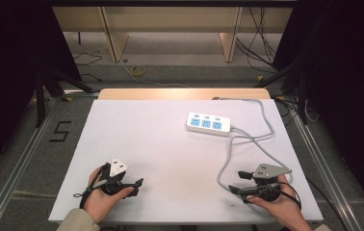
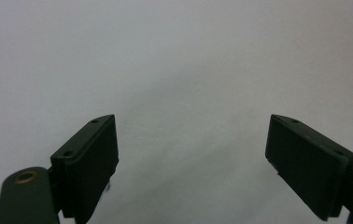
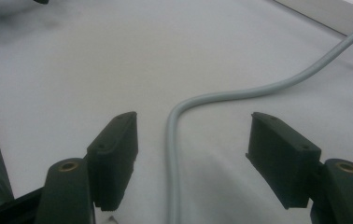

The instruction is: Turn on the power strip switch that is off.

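Left claw [image 1: 139, 182] wide open, nothing between the jaws, low over bare white desk [image 1: 156, 144]. Right claw [image 1: 234, 182] also wide, holding nothing; grey cable [image 3: 202, 100] lies on the desk between its jaws, untouched by the pads. The cable's white power strip [image 1: 208, 124] sits well ahead of the right claw, toward the far edge. Dark curtains and grey floor around.

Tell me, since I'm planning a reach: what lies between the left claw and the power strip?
Bare white table, as the high view shows. Nothing sits between the left claw and the power strip; its grey cord runs off towards the right claw.
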Motion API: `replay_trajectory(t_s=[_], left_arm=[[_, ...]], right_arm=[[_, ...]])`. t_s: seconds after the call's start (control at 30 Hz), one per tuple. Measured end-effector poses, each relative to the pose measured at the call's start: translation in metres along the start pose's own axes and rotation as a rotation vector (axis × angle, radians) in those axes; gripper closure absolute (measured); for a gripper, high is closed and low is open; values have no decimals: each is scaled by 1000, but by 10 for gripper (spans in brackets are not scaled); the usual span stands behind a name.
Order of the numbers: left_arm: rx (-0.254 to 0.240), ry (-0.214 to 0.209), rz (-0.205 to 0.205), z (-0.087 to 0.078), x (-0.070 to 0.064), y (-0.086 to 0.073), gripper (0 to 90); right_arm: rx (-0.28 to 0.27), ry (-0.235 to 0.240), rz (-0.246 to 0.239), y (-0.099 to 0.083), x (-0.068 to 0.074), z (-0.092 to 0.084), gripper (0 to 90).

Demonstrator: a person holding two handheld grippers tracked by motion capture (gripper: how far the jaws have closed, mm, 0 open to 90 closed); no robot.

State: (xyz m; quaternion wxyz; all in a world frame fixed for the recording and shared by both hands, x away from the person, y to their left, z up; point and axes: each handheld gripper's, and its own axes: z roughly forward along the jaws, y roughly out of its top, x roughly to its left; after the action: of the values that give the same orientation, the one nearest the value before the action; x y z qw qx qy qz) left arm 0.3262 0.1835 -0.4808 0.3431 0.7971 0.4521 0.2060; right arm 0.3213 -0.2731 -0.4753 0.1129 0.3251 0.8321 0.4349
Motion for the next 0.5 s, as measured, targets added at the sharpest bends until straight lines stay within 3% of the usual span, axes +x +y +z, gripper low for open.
replay_trajectory(t_s=[0.27, 0.4, 0.5], left_arm=[[-16, 26, -2, -2, 1, 1, 206], [-34, 57, -2, -7, 2, 3, 362], [-26, 70, 21, -8, 3, 3, 520]], right_arm=[[-4, -4, -1, 0, 1, -1, 340], [-6, -4, -5, 0, 1, -1, 340], [-3, -3, -7, 0, 1, -1, 340]])
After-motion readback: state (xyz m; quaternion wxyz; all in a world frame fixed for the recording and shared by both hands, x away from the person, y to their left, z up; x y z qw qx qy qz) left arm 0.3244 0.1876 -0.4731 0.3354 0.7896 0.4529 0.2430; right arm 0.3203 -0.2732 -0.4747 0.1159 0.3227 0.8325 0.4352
